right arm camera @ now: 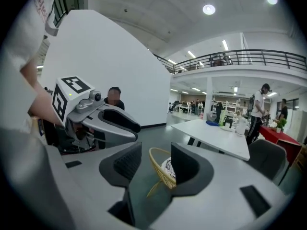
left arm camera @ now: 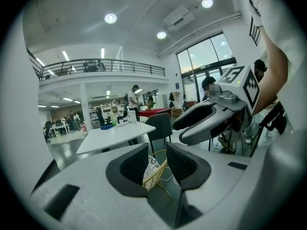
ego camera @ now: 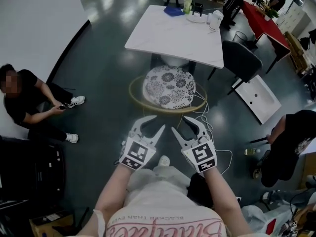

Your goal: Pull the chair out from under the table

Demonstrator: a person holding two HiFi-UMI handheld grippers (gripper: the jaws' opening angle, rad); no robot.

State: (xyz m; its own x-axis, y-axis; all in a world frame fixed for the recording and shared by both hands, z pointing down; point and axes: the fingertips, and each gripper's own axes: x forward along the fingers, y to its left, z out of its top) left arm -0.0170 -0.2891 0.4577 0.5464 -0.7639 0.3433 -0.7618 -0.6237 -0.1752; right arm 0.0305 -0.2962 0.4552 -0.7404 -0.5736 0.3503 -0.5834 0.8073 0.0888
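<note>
**Chair largely clear of table; both grippers unloaded**

Position of the task item: the chair [ego camera: 168, 87], a round wicker frame with a patterned cushion [ego camera: 170, 83], stands on the floor at the near edge of the table [ego camera: 168, 33]. Most of the seat is clear of the tabletop. I cannot tell whether its far side is still under that edge.

Gripper state: my left gripper [ego camera: 149, 127] is spread wide with nothing between its pads. My right gripper [ego camera: 186, 127] is likewise wide and carries nothing. Both sit side by side just short of the chair's near rim [ego camera: 163, 108], apart from it and angled slightly downward. Each gripper view shows the wicker rim framed in the gap of the jaws, but some way beyond them.

Risks noted:
- The rim is a thin band. If the jaws close before they reach it, they will likely take hold of nothing.
- A hold on one side only, or an uneven pull, would probably swing the chair round instead of drawing it straight.
- The frame looks light on slender legs. A pull applied high on the rim may tip it toward me.
- A white cable [ego camera: 206, 118] lies on the floor just beside the chair's right side. A leg dragged across it may snag.
</note>
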